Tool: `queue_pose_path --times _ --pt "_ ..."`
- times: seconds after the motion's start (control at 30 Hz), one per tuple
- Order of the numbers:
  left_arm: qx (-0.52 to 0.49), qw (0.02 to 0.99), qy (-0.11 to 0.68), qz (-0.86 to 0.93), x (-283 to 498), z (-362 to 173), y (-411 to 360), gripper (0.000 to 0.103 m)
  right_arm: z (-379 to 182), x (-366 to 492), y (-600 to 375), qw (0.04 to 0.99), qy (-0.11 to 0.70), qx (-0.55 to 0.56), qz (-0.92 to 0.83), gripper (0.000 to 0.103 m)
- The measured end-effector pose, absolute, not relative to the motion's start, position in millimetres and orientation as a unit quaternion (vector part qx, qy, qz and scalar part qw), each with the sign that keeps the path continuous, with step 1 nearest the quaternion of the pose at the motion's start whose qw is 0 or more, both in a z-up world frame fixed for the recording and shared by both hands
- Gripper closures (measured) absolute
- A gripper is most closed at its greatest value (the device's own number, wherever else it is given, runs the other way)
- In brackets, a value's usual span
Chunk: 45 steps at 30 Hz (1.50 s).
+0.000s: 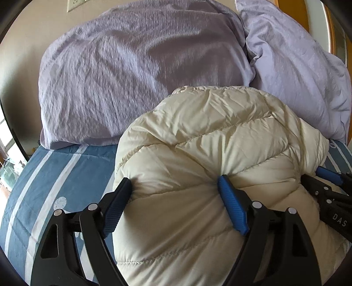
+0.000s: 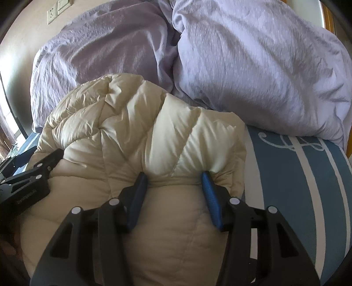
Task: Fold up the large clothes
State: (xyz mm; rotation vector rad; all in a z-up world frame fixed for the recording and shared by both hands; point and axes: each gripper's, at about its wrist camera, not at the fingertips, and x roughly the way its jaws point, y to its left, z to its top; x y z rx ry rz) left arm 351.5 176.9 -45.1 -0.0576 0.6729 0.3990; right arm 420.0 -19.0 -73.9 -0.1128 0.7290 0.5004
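Note:
A cream quilted puffer jacket (image 1: 209,136) lies bunched on the blue striped bed; it also shows in the right wrist view (image 2: 132,123). My left gripper (image 1: 176,189) has its blue fingers pressed into a thick roll of the jacket, clamped on its left part. My right gripper (image 2: 173,178) is clamped on the jacket's right part near its edge. Each gripper shows at the side of the other's view: the right gripper (image 1: 330,182), the left gripper (image 2: 33,171).
Two lilac pillows (image 1: 136,72) (image 2: 264,72) lie just behind the jacket against the wall. The blue sheet with white stripes (image 1: 55,176) (image 2: 308,187) shows on both sides. Wall sockets (image 2: 59,8) are at the top left.

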Motion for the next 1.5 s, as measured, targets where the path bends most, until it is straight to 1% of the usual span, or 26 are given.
queue_pose_path --times 0.8,0.93,1.0,1.07,1.1,1.2,1.27,1.37,1.5 --pt "-0.034 0.917 0.347 0.195 366 -54 184 0.011 -81 435 -21 0.895 0.370 -0.024 0.246 0.049" --pt "-0.040 0.915 0.349 0.198 363 -52 189 0.009 -78 434 -22 0.895 0.372 -0.022 0.246 0.047" --pt "-0.047 0.915 0.348 0.198 355 -50 191 0.008 -72 429 -26 0.895 0.372 -0.021 0.245 0.041" --pt "-0.053 0.917 0.344 0.196 344 -47 191 0.008 -66 419 -31 0.900 0.365 -0.019 0.237 0.017" --pt "-0.052 0.917 0.343 0.197 337 -45 190 0.007 -63 413 -34 0.904 0.360 -0.019 0.230 0.016" --pt "-0.042 0.918 0.340 0.200 317 -37 184 0.005 -57 395 -45 0.906 0.356 -0.017 0.230 0.015" --pt "-0.034 0.920 0.335 0.201 303 -31 178 0.004 -52 382 -54 0.907 0.354 -0.009 0.229 0.008" --pt "-0.027 0.921 0.333 0.200 281 -25 168 0.001 -43 358 -70 0.912 0.342 -0.001 0.225 0.002" --pt "-0.035 0.922 0.337 0.186 249 -19 151 0.001 -37 325 -85 0.911 0.345 -0.005 0.226 0.002"
